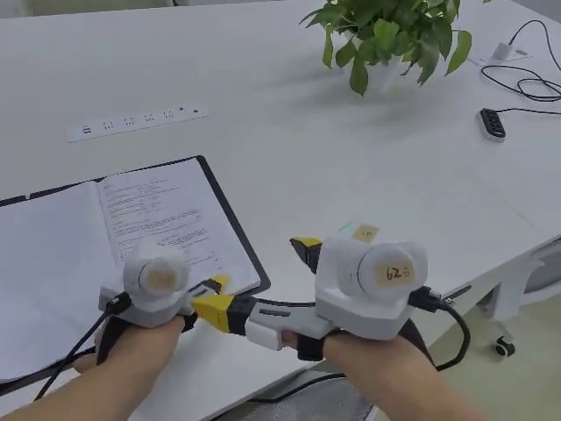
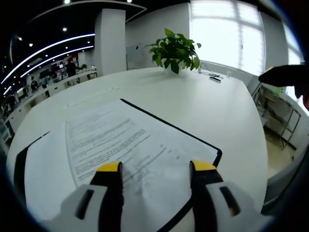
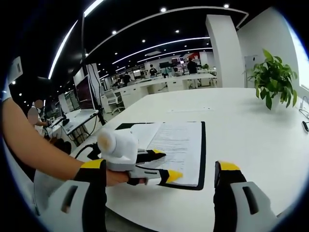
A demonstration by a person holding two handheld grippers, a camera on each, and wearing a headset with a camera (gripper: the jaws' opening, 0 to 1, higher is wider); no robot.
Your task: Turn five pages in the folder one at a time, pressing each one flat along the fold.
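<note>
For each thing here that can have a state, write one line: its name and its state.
folder: open, flat on the table.
printed page: lying flat on the folder's right side.
left gripper: open, empty, over the page.
right gripper: open, empty.
potted plant: upright.

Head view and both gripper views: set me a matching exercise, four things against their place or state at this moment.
Things:
1. folder
2. potted plant
3. left hand-held gripper
4. right hand-held gripper

Places or states:
A. jaws open, to the right of the folder
B. on the far side of the table
C. lying open on the table
D. jaws open over the printed page

Pairs: 1-C; 2-B; 3-D; 4-A
</note>
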